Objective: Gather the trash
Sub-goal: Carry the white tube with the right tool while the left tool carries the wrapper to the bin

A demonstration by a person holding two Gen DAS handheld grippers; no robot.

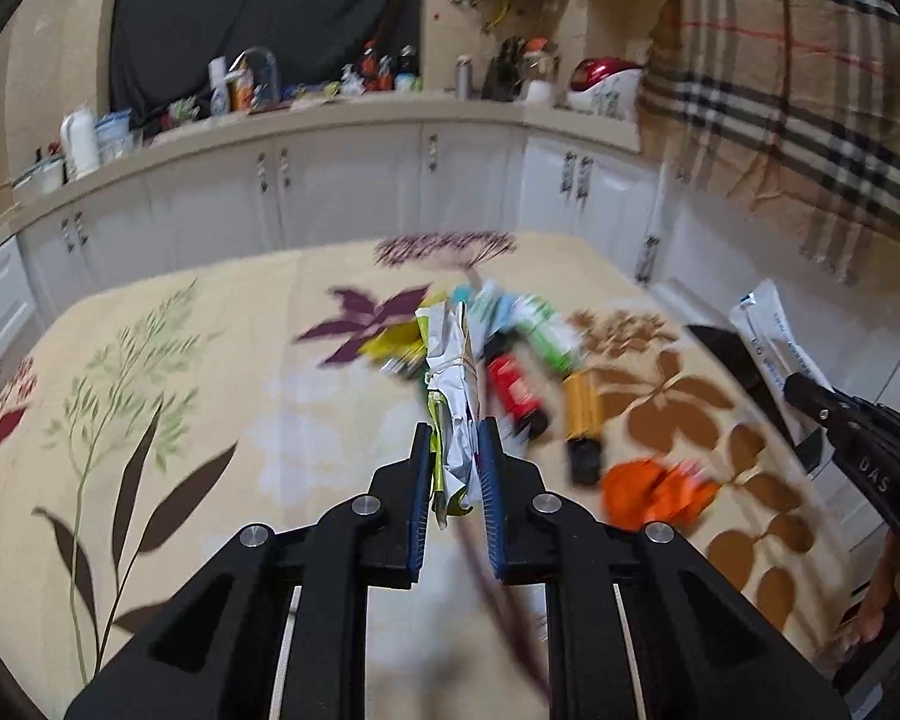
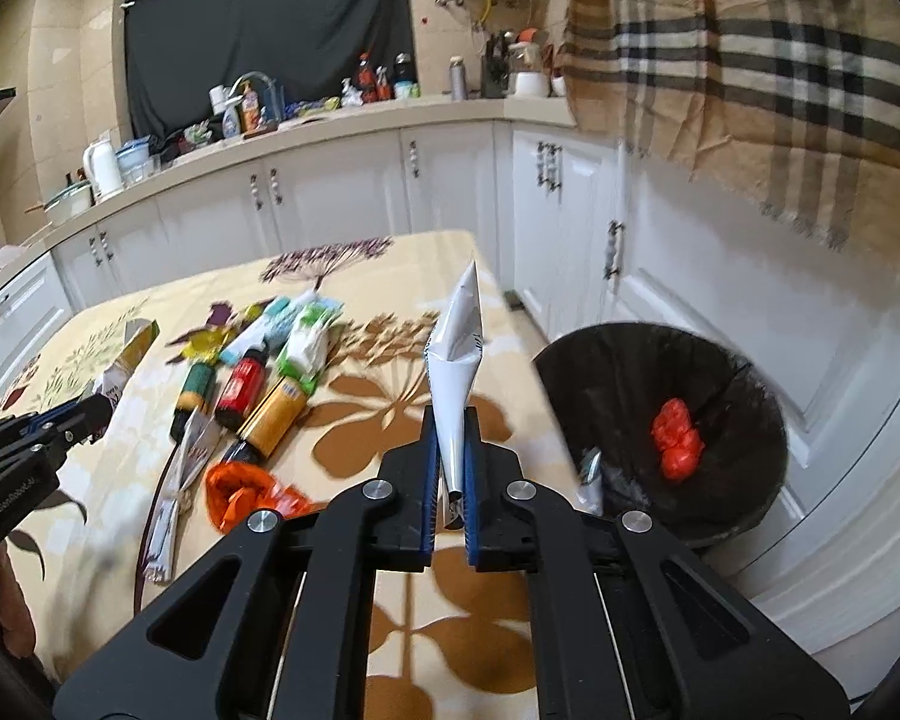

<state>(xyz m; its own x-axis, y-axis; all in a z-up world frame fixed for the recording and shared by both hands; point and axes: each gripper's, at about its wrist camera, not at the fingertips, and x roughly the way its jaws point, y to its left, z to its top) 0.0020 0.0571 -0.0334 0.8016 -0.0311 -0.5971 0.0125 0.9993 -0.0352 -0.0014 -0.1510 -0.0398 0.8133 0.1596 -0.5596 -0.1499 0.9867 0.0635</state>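
My left gripper [image 1: 456, 438] is shut on a crumpled white and yellow-green wrapper bundle [image 1: 450, 372] tied with a band, held above the table. In the right wrist view that gripper [image 2: 90, 414] enters from the left with the bundle [image 2: 127, 351]. My right gripper [image 2: 450, 420] is shut on a white flattened tube [image 2: 457, 354] that points up and away. A black bin [image 2: 618, 384] stands to its right beside the table, with red-orange trash [image 2: 678, 438] inside. On the table lie a red bottle [image 2: 243, 384], an orange bottle [image 2: 273, 420] and an orange bag [image 2: 246, 492].
The table has a cream floral cloth [image 1: 240, 372]. More packets and a green bottle [image 2: 192, 396] lie in the pile, and a long white packet [image 2: 171, 498] lies nearer. White cabinets [image 2: 330, 198] with a cluttered counter run behind. A plaid cloth [image 2: 750, 72] hangs at upper right.
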